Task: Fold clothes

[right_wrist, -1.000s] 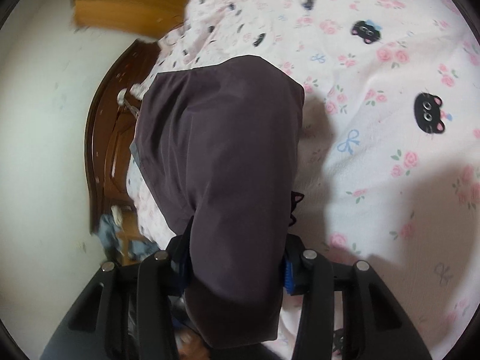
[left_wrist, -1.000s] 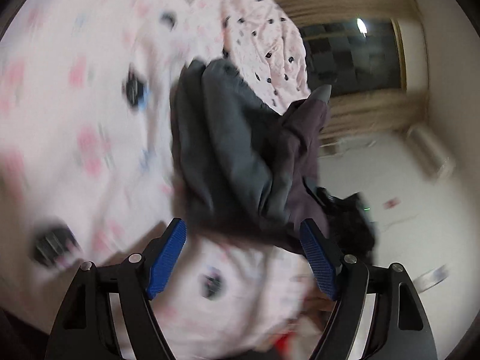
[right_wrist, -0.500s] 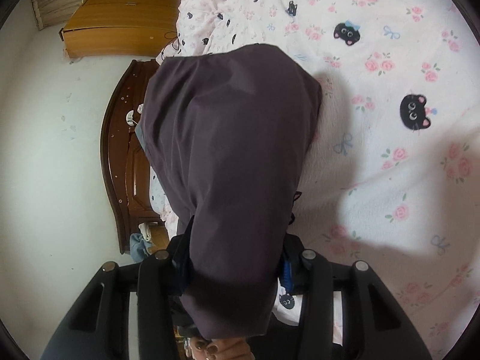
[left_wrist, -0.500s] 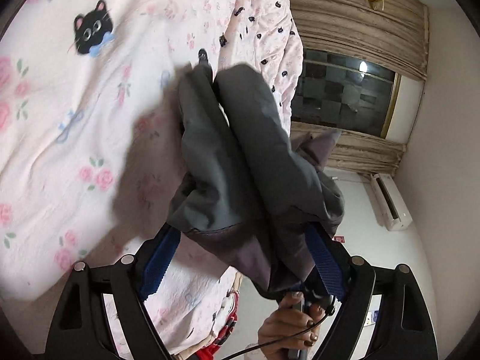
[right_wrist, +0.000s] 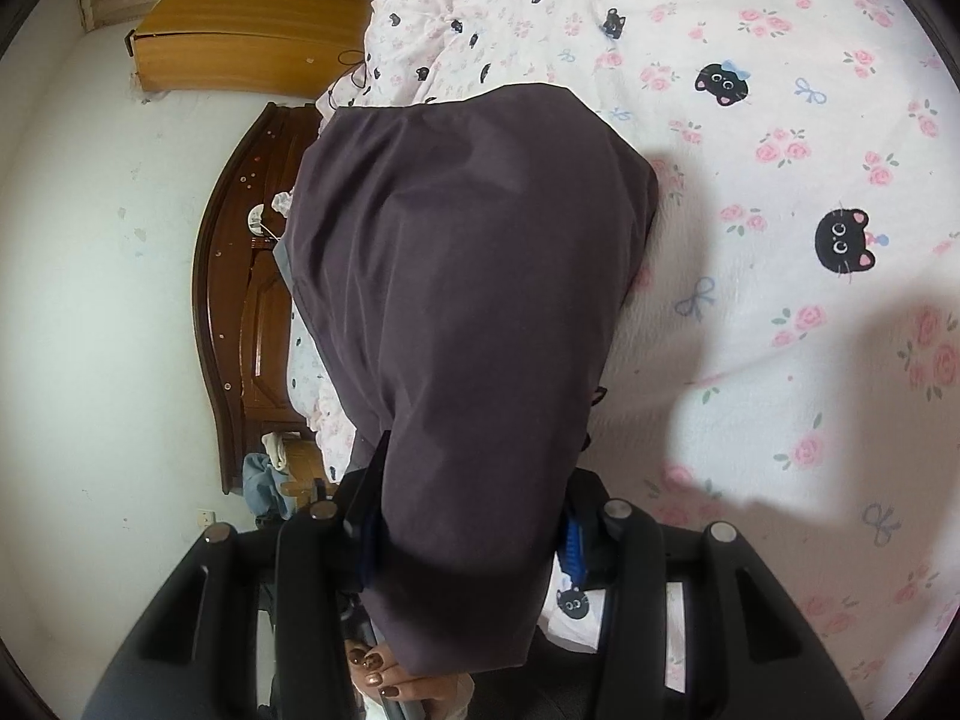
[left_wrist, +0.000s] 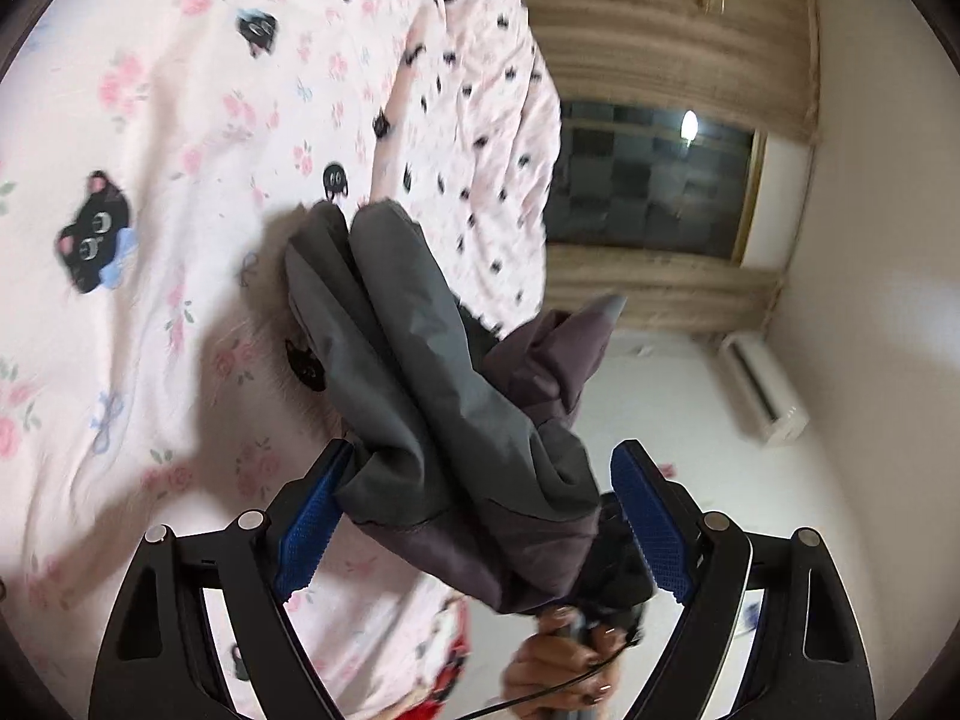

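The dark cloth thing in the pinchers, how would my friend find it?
Find the pink bedsheet with black cat faces. Held up above it is the dark grey garment, pinched by the right gripper. It is plain, without any pattern.

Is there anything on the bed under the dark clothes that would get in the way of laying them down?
Nothing visible. The garment hangs from the right gripper above the bedsheet, which shows only its shadow. The left gripper is open around it. What lies straight beneath the cloth is hidden.
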The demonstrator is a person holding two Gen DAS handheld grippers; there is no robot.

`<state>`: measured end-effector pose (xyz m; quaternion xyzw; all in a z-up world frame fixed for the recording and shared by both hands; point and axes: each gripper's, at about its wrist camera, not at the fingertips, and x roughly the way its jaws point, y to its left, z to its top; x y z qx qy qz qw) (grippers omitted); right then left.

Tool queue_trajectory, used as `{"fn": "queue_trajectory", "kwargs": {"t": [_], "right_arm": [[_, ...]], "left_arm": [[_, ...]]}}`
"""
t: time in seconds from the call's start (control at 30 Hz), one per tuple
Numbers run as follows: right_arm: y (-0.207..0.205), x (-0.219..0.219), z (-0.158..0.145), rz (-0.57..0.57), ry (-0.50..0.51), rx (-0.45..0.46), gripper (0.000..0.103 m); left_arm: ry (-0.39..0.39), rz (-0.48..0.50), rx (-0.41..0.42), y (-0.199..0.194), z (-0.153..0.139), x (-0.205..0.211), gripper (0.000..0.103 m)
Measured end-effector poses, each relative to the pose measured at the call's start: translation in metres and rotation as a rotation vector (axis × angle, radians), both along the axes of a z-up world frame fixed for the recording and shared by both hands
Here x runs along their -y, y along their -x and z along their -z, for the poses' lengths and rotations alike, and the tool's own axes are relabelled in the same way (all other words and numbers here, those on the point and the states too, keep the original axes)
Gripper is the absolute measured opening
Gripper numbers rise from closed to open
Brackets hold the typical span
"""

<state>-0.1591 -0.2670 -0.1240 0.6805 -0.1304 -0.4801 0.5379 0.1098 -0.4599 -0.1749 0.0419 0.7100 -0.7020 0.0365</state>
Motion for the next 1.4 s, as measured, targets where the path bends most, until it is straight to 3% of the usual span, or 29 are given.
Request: {"fn": "queue_trajectory", "kwargs": {"t": [0.13,0.2,0.27,0.3,0.33,0.43,0.6,0.8,1.07,1.23,1.4], "right_arm": [[0.001,0.0,0.0,-0.005,-0.007,0.002,0.045],[-0.001,0.003,-0.002,-0.014,-0.017,-0.009,0.045],[-0.004,0.006,-0.006,-0.023,-0.033,-0.033,0.046],[-0.005,0.008,-0.009,-0.025,-0.042,-0.047,0.046],[-0.007,0.01,-0.012,-0.026,-0.051,-0.058,0.046],[-0.015,0.017,-0.021,-0.032,-0.068,-0.094,0.048],[-0.039,0.03,-0.045,-0.042,-0.044,-0.156,0.048],[-0.077,0.087,-0.065,-0.174,0.022,-0.193,0.048],[-0.138,0.199,-0.08,-0.386,0.13,-0.228,0.048],[-0.174,0.282,-0.081,-0.489,0.178,-0.255,0.048],[-0.195,0.327,-0.047,-0.544,0.156,-0.28,0.048]], "left_arm": [[0.037,0.024,0.015,0.007,-0.004,0.006,0.082],[0.139,0.062,0.085,0.008,-0.017,0.003,0.081],[0.241,0.1,0.154,0.009,-0.031,0.0,0.067],[0.295,0.109,0.184,0.007,-0.039,-0.002,0.052],[0.34,0.117,0.208,0.006,-0.048,-0.003,0.044],[0.39,0.114,0.24,-0.001,-0.063,-0.004,0.032],[0.422,0.054,0.252,-0.022,-0.08,-0.002,0.028],[0.506,-0.099,0.28,-0.073,-0.1,0.006,0.028],[0.533,-0.368,0.322,-0.146,-0.102,0.052,0.028],[0.52,-0.478,0.346,-0.169,-0.088,0.092,0.028],[0.393,-0.545,0.371,-0.188,-0.038,0.133,0.028]]}}
